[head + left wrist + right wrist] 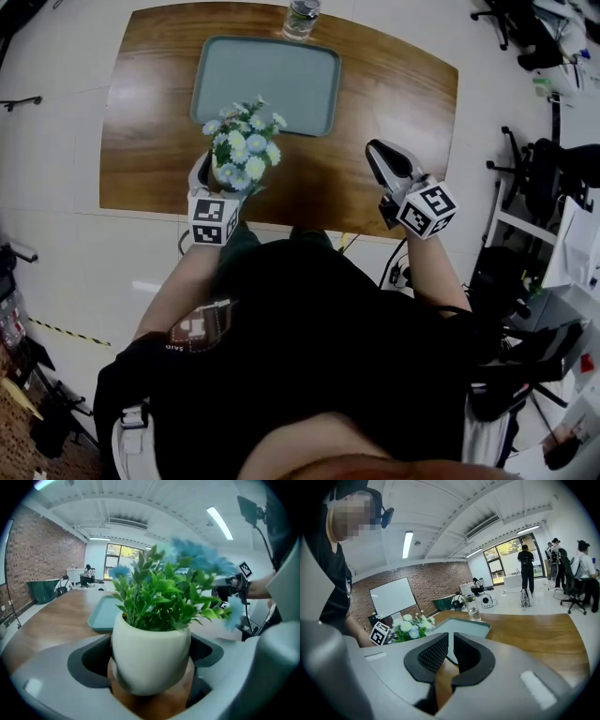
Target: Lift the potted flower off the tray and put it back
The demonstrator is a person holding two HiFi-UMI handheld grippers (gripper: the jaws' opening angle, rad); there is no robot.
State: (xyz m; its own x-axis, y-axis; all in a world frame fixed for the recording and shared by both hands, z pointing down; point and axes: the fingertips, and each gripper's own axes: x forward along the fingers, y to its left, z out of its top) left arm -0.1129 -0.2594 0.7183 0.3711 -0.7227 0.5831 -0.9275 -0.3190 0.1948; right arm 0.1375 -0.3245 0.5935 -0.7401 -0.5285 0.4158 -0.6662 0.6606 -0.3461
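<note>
The potted flower [246,145], a white pot [151,639] with green leaves and pale blue blooms, sits between the jaws of my left gripper [221,180], which is shut on the pot [150,660]. It is held over the table's near left part, off the grey-green tray [267,84], which has nothing on it. My right gripper [380,161] is near the table's front edge on the right, jaws shut with nothing between them [450,654]. In the right gripper view the flowers [410,627] show at the left and the tray [471,626] lies ahead.
A clear glass [302,19] stands at the table's far edge behind the tray. The wooden table [394,103] has bare wood right of the tray. Office chairs [539,173] and clutter stand to the right; people are in the room's background [527,569].
</note>
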